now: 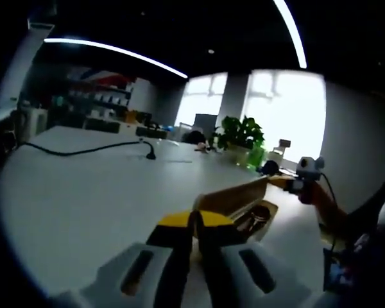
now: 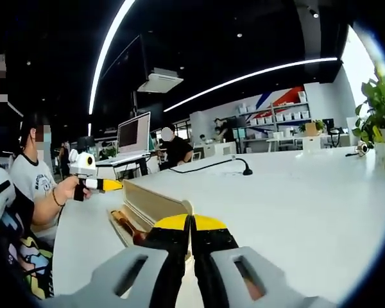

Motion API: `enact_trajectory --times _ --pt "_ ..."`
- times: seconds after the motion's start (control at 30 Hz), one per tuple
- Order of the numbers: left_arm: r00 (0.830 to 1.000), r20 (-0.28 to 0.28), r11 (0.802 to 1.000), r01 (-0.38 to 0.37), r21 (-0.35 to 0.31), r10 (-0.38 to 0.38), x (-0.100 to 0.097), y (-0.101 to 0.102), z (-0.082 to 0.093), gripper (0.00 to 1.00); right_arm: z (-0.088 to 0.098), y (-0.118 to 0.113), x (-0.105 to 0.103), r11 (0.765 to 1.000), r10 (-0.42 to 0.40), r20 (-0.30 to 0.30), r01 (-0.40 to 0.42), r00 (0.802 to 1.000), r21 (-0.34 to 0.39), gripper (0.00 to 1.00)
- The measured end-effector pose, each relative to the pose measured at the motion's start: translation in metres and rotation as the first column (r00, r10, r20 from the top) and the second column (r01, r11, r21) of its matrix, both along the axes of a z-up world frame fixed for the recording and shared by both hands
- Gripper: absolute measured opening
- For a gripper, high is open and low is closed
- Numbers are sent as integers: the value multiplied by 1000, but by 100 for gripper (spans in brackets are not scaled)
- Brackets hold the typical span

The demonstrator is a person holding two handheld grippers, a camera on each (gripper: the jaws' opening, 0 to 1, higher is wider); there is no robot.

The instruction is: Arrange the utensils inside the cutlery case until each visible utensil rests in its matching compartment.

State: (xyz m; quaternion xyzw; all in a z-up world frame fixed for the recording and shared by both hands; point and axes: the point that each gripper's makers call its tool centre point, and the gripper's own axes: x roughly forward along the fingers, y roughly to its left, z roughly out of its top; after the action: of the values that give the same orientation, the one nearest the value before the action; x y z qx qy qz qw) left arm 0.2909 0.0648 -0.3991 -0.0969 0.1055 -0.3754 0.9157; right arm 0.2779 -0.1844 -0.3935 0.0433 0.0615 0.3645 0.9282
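Just beyond your left hand-held gripper, jaws together, the cutlery case sits near the tabletop edge; a careless nudge could tip it off.

left tongs, right tongs: pale grey slotted jaws, yellow tips (black inner pads); wearer in grey t-shirt.

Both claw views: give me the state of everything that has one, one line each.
Left claw: shut, empty.
Right claw: shut, empty.
Cutlery case: lid open and standing up, dark utensils inside; compartments too blurred to tell.
Black cable: lying loose on the white table.
Monitor: on, screen lit.
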Motion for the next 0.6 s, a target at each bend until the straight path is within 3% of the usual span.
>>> enact_trajectory --times 0.6 --pt "1000 24 1000 18 4 -18 -9 -4 -3 3 -4 -2 -12 1000 4 56 -4 998 -5 0"
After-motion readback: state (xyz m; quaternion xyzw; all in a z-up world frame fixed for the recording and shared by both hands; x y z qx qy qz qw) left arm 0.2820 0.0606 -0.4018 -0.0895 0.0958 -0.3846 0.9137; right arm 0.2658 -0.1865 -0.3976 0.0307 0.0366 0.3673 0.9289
